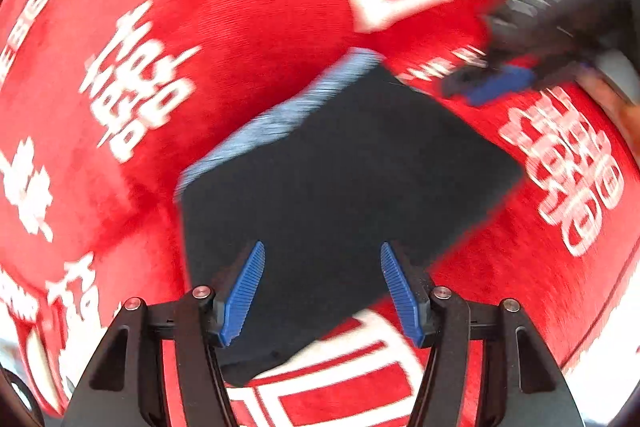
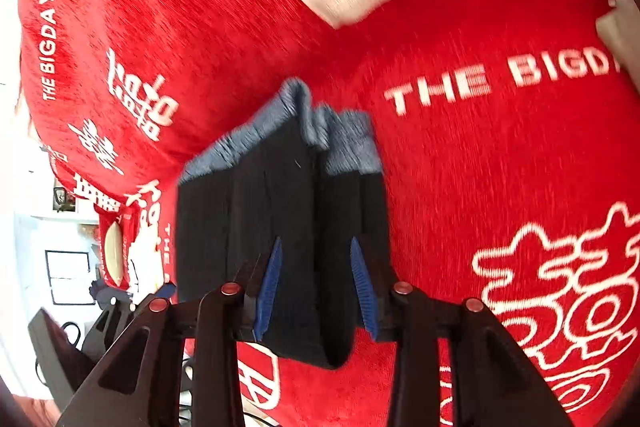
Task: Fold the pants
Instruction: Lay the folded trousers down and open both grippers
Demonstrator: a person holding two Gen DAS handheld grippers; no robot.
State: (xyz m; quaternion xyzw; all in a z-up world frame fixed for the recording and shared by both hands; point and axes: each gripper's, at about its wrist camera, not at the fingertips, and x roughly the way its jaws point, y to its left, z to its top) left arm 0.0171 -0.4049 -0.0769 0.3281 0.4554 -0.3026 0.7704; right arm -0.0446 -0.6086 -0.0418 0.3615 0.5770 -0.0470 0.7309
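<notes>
The dark navy pants (image 1: pixel 340 187) lie folded into a compact rectangle on the red cloth, with the grey ribbed waistband (image 1: pixel 280 115) along the far left edge. My left gripper (image 1: pixel 322 291) is open above the near part of the pants, holding nothing. In the right wrist view the folded pants (image 2: pixel 272 227) show a fold ridge and the grey waistband (image 2: pixel 280 131) at the far end. My right gripper (image 2: pixel 316 287) is open over the near end of the pants. The right gripper also shows in the left wrist view (image 1: pixel 496 83), beyond the far corner.
A red cloth with white lettering (image 1: pixel 160 27) covers the whole surface (image 2: pixel 480 167). At the left of the right wrist view the cloth's edge drops to a room with furniture and black equipment (image 2: pixel 60 287).
</notes>
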